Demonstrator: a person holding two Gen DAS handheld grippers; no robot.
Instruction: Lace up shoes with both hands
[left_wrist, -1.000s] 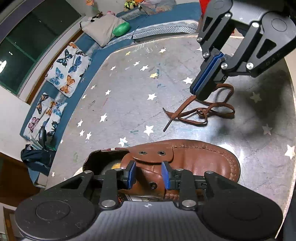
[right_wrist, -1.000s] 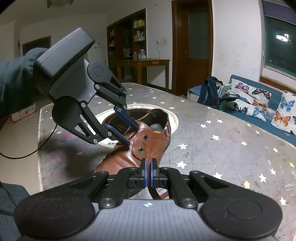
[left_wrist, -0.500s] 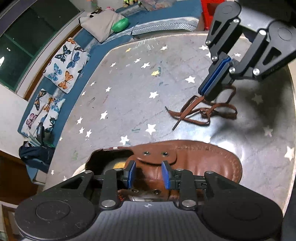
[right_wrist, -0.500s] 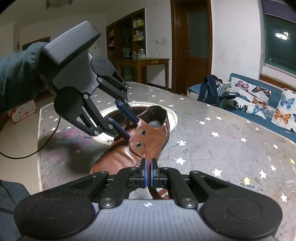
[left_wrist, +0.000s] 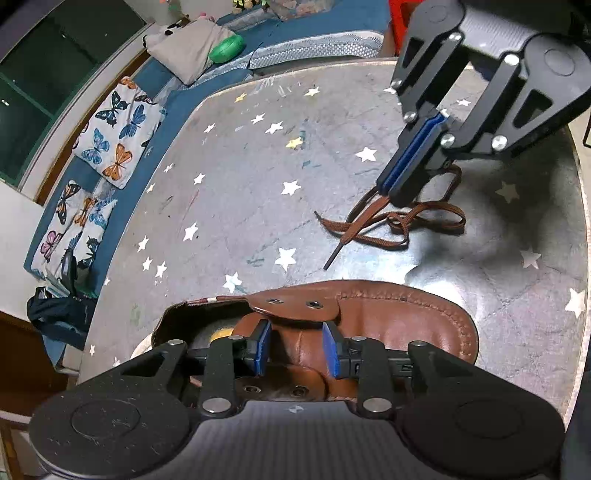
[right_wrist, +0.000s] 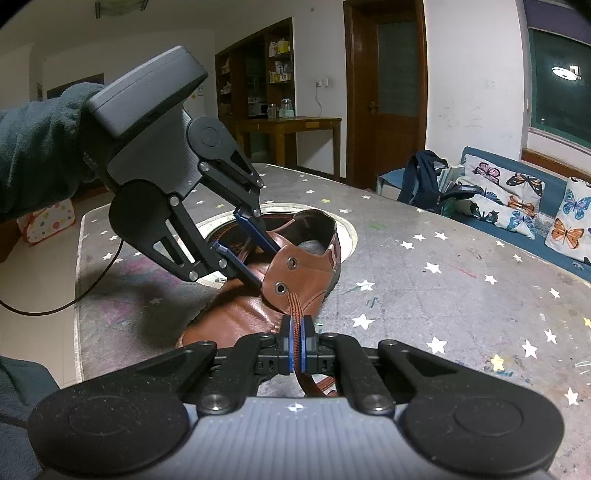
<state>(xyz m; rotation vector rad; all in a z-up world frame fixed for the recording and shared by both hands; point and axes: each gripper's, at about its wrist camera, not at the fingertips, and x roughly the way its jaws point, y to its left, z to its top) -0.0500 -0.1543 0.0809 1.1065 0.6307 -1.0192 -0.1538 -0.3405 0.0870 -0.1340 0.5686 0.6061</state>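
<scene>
my right gripper (right_wrist: 297, 347) is clamped on the lace (right_wrist: 294, 308), which runs straight ahead into the lower eyelet; my left gripper (left_wrist: 295, 347), part-open, straddles the shoe (left_wrist: 388, 325) tongue mid-bench

No legible text, labels, brands or numbers anywhere; shelf items at 12 o'clock too small to read.

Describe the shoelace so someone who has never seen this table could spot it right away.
Start at the grey table scattered with white stars, where a brown leather shoe lies. Beside the shoe, a thin brown shoelace lies in loose loops on the tabletop, one strand pinched in the right gripper. It is the only flat woven cord there, with a dark stiff tip.
</scene>
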